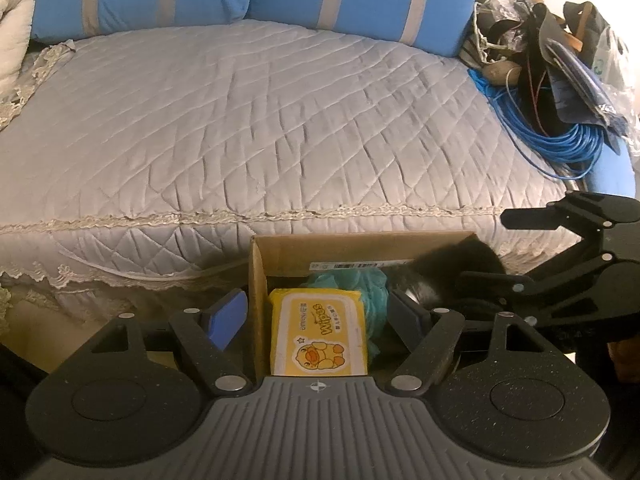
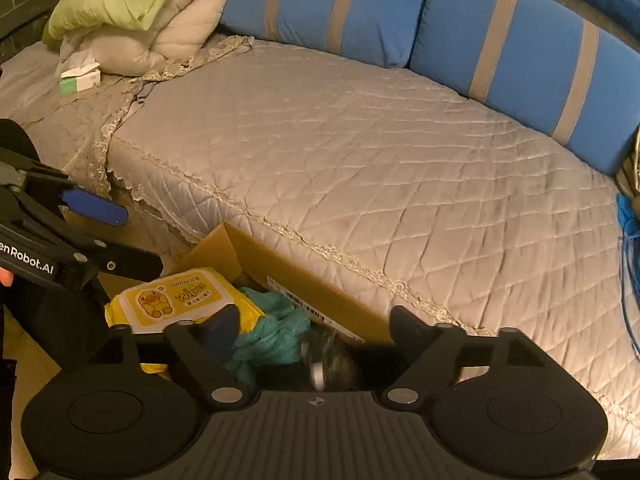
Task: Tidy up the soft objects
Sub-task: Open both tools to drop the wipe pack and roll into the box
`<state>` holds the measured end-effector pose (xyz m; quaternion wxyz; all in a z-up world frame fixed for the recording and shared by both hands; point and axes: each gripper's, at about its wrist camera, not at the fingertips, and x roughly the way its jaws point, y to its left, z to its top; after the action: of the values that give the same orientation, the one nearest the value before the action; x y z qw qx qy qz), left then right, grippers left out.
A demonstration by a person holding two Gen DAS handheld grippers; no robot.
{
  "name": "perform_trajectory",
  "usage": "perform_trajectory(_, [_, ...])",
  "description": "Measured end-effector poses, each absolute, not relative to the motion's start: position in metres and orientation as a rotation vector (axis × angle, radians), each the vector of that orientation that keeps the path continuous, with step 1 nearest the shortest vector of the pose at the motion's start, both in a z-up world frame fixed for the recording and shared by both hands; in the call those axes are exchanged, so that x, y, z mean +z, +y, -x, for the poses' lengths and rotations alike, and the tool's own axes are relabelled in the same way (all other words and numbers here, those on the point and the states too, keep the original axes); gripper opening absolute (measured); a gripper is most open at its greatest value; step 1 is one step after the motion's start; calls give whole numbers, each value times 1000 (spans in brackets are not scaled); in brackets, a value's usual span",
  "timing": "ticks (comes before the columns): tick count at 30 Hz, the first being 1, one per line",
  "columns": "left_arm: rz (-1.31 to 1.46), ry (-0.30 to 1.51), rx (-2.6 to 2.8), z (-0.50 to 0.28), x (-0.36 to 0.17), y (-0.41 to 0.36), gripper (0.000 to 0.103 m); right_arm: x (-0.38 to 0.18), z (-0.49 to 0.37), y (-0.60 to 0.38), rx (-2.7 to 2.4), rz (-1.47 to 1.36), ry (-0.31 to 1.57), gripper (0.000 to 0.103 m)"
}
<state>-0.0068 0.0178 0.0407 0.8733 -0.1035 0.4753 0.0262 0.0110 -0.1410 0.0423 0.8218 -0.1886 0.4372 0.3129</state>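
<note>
Cardboard box (image 1: 260, 280) already holds wipes (image 1: 318, 330), teal puff (image 1: 372, 284) and dark fuzzy item (image 2: 328, 360); both your hand-held grippers, left (image 1: 320, 320) and right (image 2: 310, 328), gape empty; bed at 12 o'clock looks cleared.

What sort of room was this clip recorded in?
Most likely a bedroom at home: a quilted grey bedspread with lace trim covers a bed, two blue striped pillows lie at its far edge, and a folded duvet sits in the corner.
</note>
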Motion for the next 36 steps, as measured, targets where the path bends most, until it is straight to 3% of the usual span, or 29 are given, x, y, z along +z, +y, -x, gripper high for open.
perform_trajectory(9, [201,998,49,5,39,13,77,43,-13,-144,627,402,933,99])
perform_trajectory(21, [191,906,105,4,48,12,77,44,-17,-155,515,401,929,103])
perform_trajectory(26, [179,878,153,1,52,10,99,44,-20,-175,437,308,983,103])
perform_trajectory(36, [116,975,196,-5,51,0,100,33,-7,-193,316,254,1132,103])
